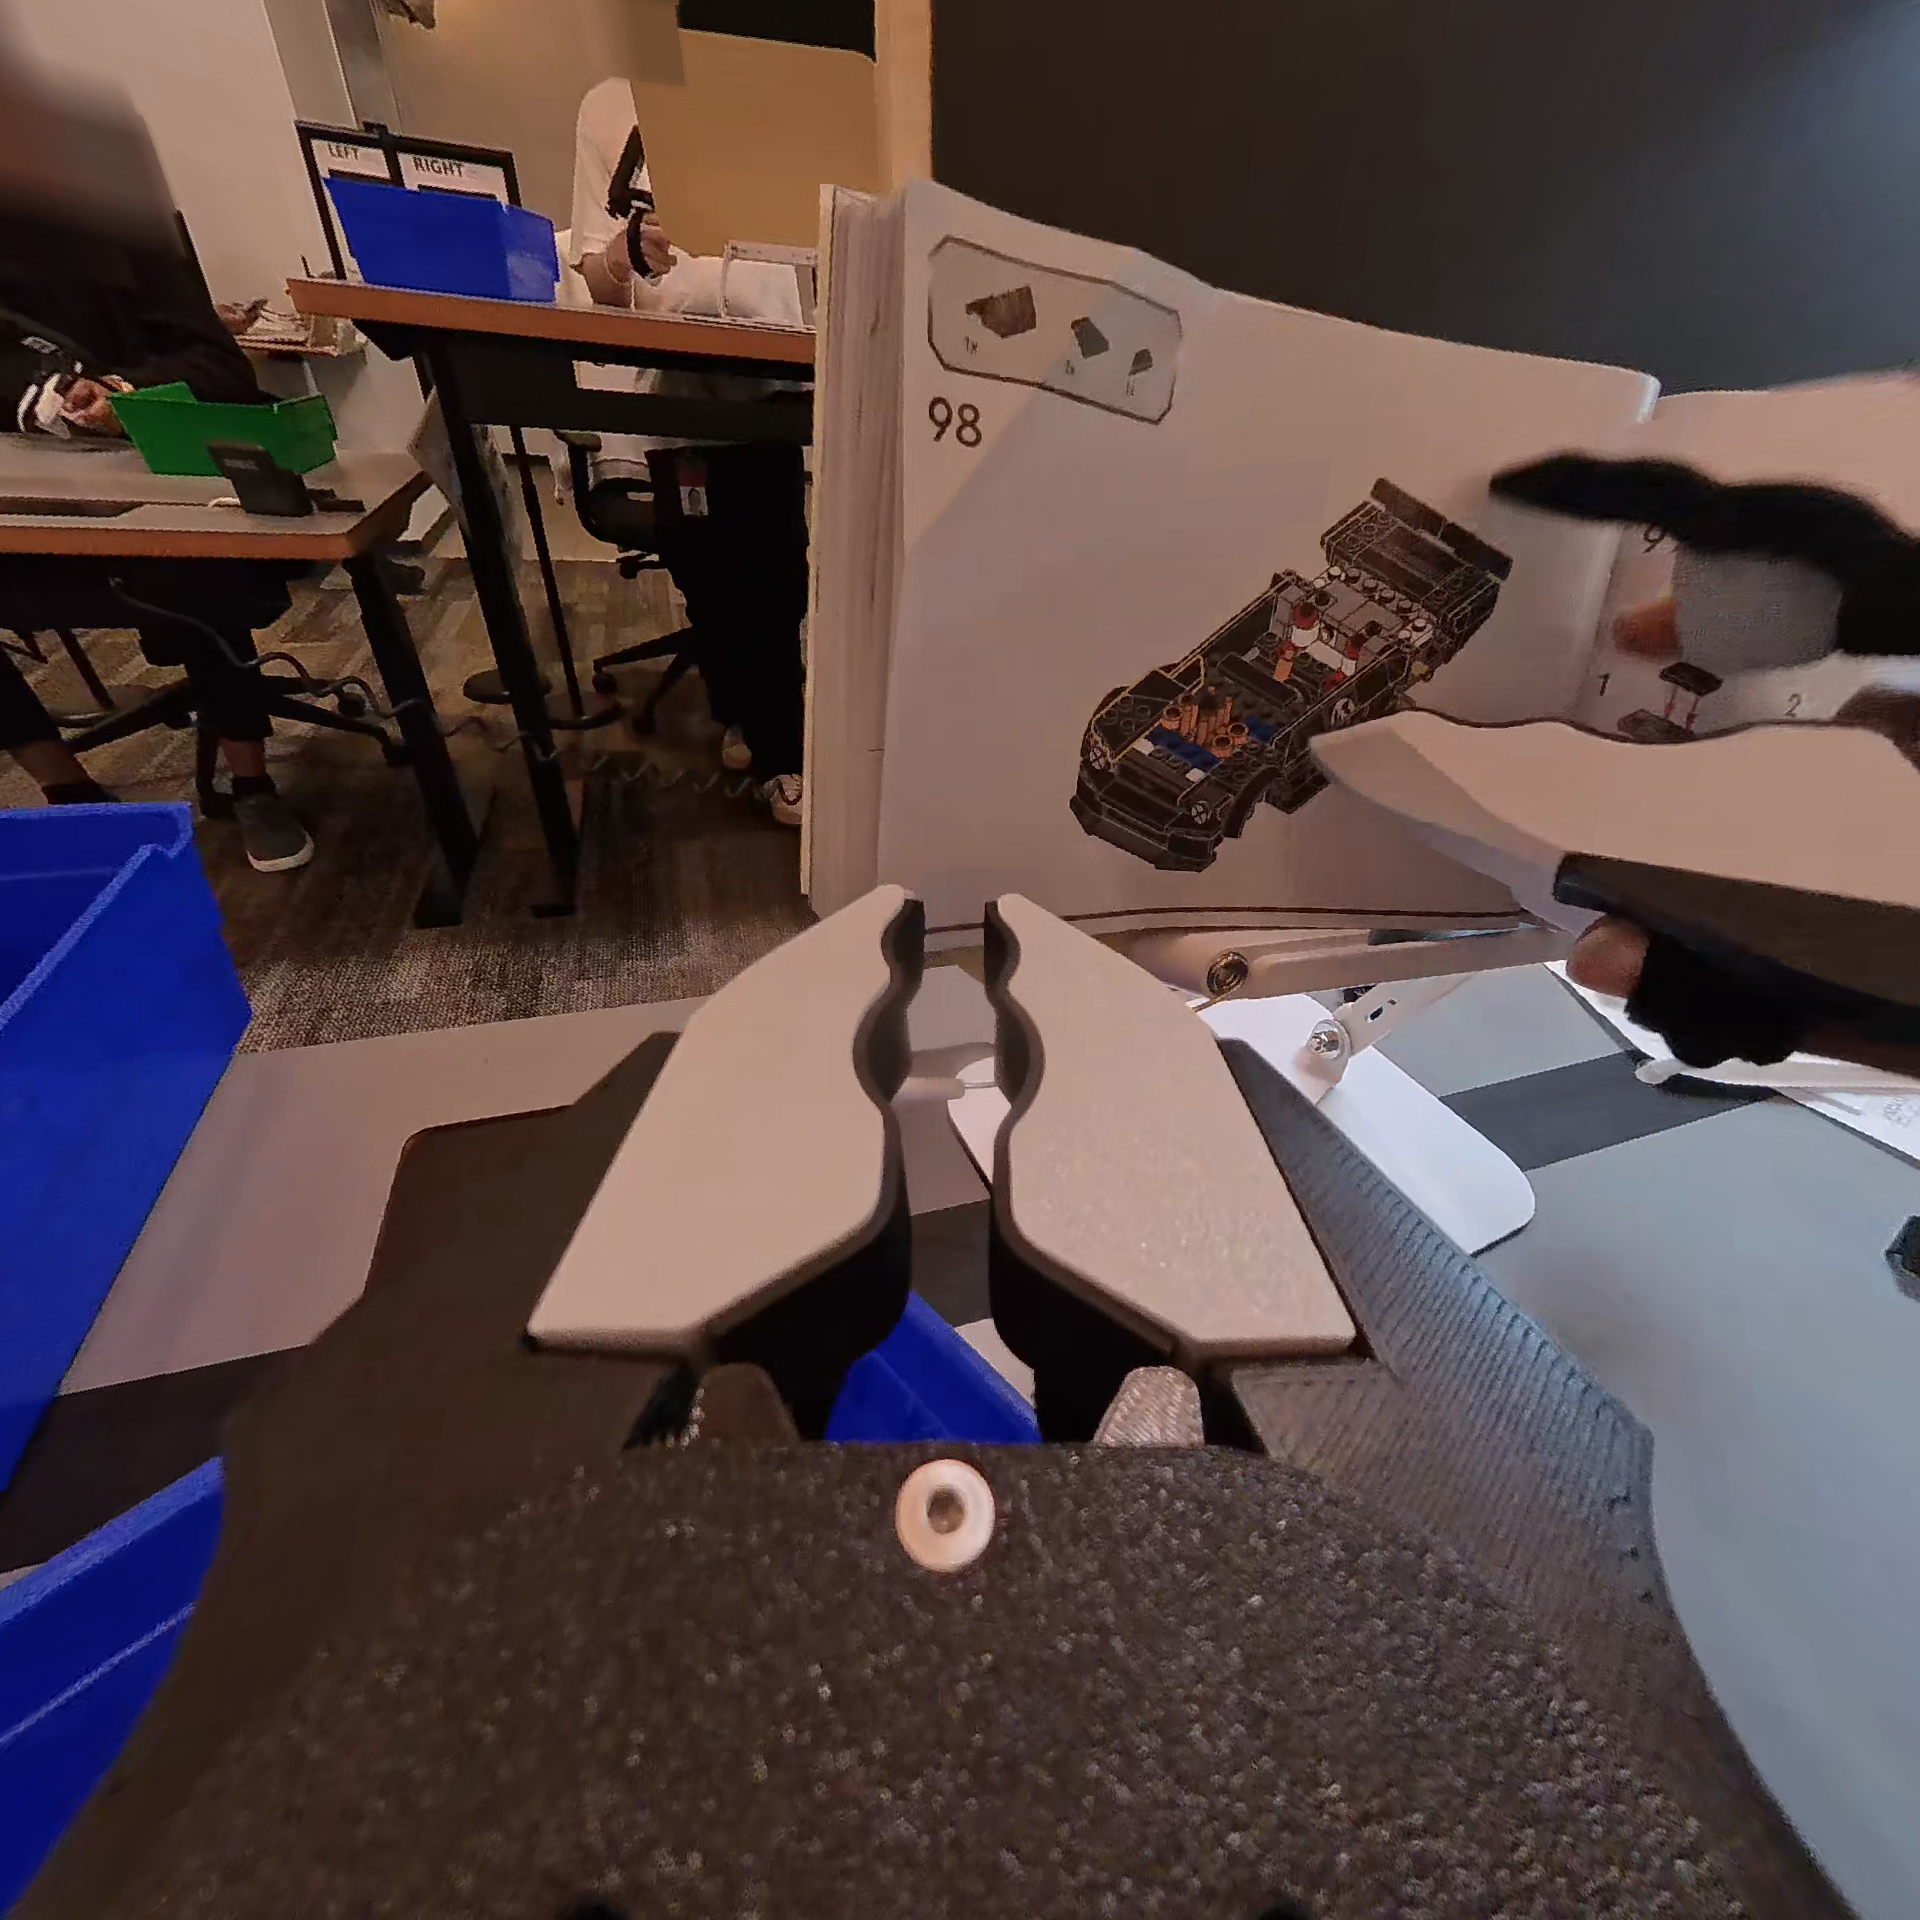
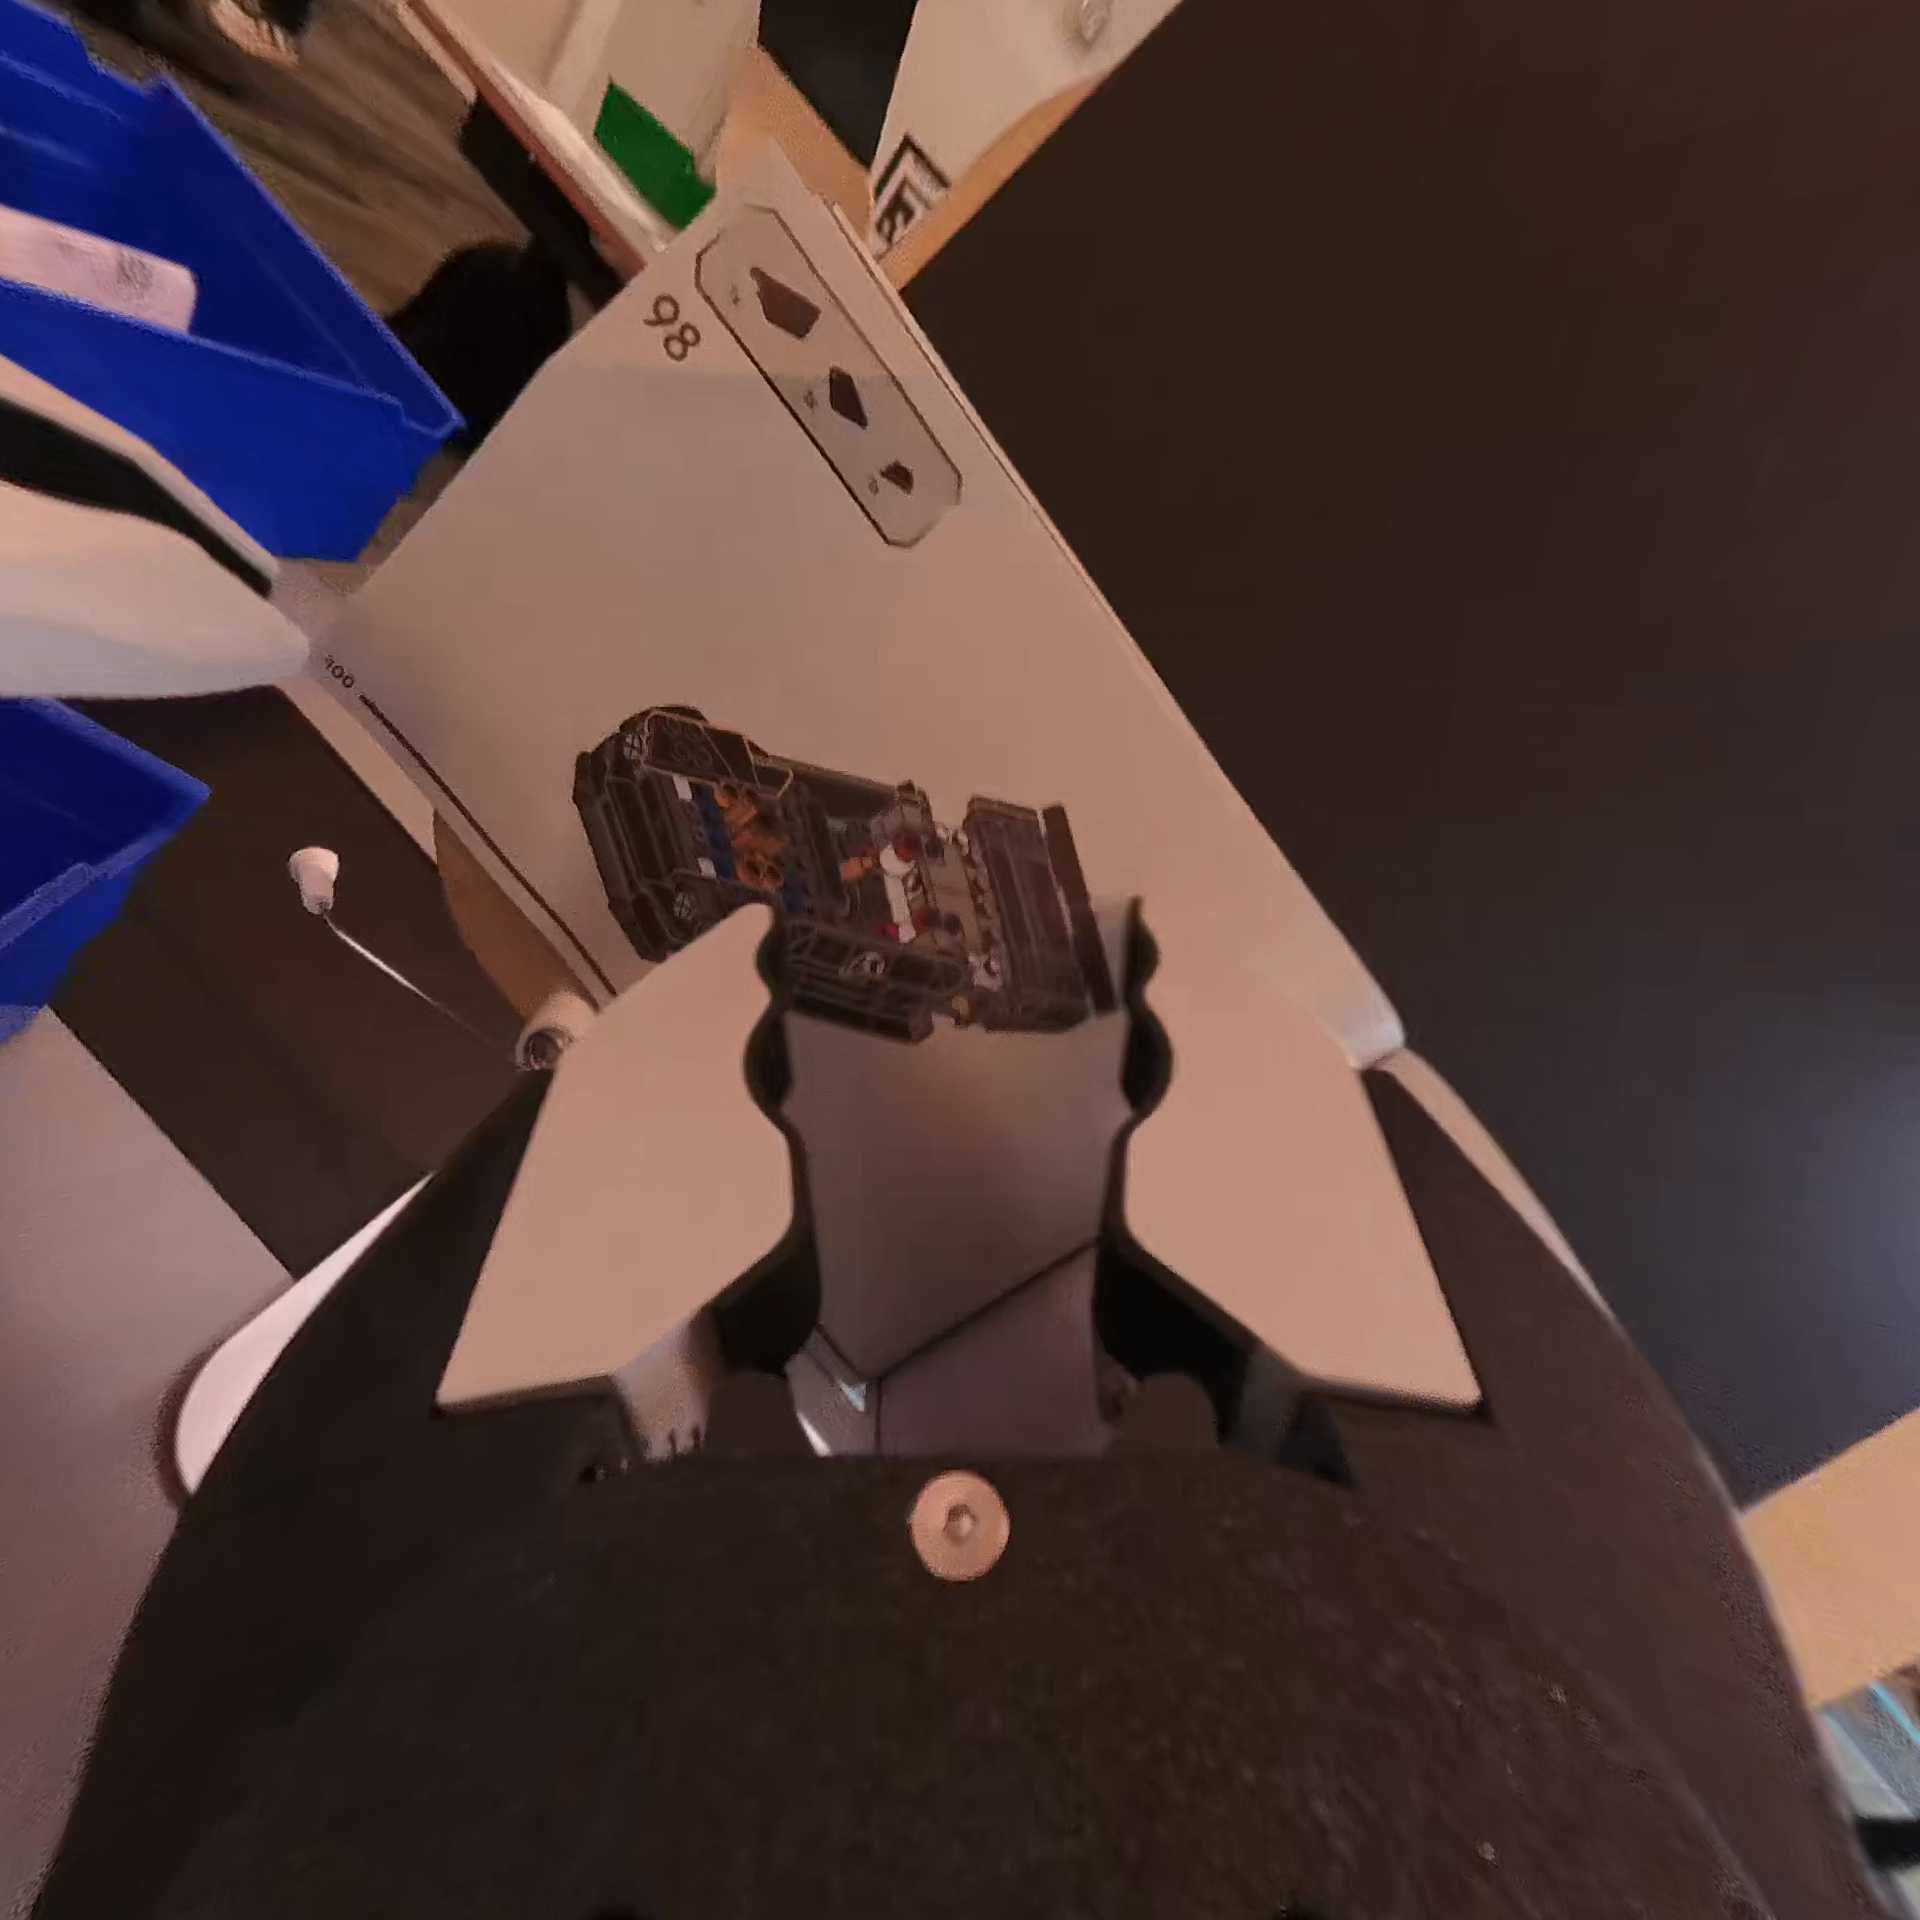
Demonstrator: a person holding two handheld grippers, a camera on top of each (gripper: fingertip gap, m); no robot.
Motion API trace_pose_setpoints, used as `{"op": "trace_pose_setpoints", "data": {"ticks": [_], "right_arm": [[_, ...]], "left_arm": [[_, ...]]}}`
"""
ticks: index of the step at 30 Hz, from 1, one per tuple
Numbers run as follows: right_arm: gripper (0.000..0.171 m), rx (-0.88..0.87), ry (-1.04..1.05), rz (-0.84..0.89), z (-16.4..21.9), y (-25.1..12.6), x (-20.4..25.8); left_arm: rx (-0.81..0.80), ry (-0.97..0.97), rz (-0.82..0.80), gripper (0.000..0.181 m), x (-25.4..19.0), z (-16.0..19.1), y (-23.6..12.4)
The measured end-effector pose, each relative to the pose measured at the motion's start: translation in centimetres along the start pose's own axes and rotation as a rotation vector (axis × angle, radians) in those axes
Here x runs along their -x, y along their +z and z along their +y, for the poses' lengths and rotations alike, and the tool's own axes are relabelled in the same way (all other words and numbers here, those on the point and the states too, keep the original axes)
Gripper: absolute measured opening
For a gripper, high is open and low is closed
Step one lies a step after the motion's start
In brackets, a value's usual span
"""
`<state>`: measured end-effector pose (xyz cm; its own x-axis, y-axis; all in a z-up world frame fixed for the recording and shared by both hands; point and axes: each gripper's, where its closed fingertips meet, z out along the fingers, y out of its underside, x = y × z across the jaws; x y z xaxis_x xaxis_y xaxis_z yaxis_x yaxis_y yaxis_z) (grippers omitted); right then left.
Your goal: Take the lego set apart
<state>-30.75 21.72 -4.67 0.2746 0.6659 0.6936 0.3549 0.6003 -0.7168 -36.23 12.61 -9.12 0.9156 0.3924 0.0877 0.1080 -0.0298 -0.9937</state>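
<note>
- Across the middle of the left wrist view stands an open instruction booklet (image 1: 1091,582), propped upright on a white stand (image 1: 1351,966) at the far edge of the table (image 1: 1714,1247).
- Its facing page bears a drawing of a dark car model and a small box of part drawings at its upper left.
- The left tongs (image 1: 954,914) fill the lower centre of that view, their two grey fingers (image 1: 758,1122) nearly together with only a thin gap, nothing between them; they point at the lower edge of the booklet.
- At the right of the same view the right tongs (image 1: 1455,769) reach in from the edge, one pale finger lying in front of the drawn car; a gloved hand (image 1: 1714,997) holds them.
- Whether that finger touches the page cannot be told.
- In the right wrist view the right tongs (image 2: 951,914) are spread wide, and the page (image 2: 727,582) shows in the gap between the fingers (image 2: 644,1164); they grip nothing.
- Blue bins (image 1: 94,1039) sit at the left of the left wrist view and again at the upper left of the right wrist view (image 2: 260,395).
- No actual lego model shows in either view; only its drawing on the page.
- Behind, at the upper left of the left wrist view, people sit at other tables with a green bin (image 1: 223,426).
</note>
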Motion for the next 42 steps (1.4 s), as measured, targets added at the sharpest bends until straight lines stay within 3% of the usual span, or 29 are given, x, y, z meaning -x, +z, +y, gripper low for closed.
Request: {"op": "trace_pose_setpoints", "data": {"ticks": [4, 8, 14, 15, 16, 21, 23, 26, 30, 36, 42], "right_arm": [[0.095, 0.057, -0.097, -0.02, -1.7, 1.1, 0.0], [0.097, 0.126, -0.36, -0.03, -1.3, 3.1, 1.2], [0.08, 0.106, -0.436, -0.059, -1.6, 3.2, 1.7], [0.072, 0.092, -0.442, -0.057, -1.7, 3.0, 1.7], [0.046, 0.074, -0.457, -0.058, -1.6, 2.8, 1.9], [0.018, -0.001, -0.548, 0.014, -1.2, 2.3, 2.5], [0.029, -0.031, -0.535, 0.022, -1.6, 2.3, 2.4], [0.068, -0.083, -0.529, -0.024, -3.4, 2.5, 2.6], [0.084, -0.062, -0.562, -0.089, -4.9, 3.6, 2.7], [0.047, -0.076, -0.631, -0.08, -5.2, 3.8, 2.9], [0.026, -0.123, -0.677, -0.034, -4.6, 2.8, 2.9]], "left_arm": [[0.002, -0.006, 0.005, 0.01, 0.0, 0.1, -0.1], [0.003, 0.003, 0.008, 0.011, -0.2, 0.2, -0.2], [-0.002, -0.014, 0.004, 0.011, 0.4, 0.1, -0.4], [-0.001, -0.014, 0.003, 0.011, 0.5, 0.2, -0.4], [-0.001, -0.013, 0.001, 0.011, 0.5, 0.2, -0.4], [-0.005, -0.003, -0.004, 0.011, 0.6, 0.1, -0.4], [-0.003, -0.003, -0.006, 0.011, 0.6, 0.2, -0.3], [0.007, -0.002, -0.004, 0.011, 0.5, 0.5, -0.1], [0.014, 0.008, -0.004, 0.011, 0.4, 0.8, 0.0], [0.013, 0.002, -0.007, 0.011, 0.7, 0.8, -0.1], [0.011, -0.003, -0.008, 0.011, 0.8, 0.7, -0.1]]}}
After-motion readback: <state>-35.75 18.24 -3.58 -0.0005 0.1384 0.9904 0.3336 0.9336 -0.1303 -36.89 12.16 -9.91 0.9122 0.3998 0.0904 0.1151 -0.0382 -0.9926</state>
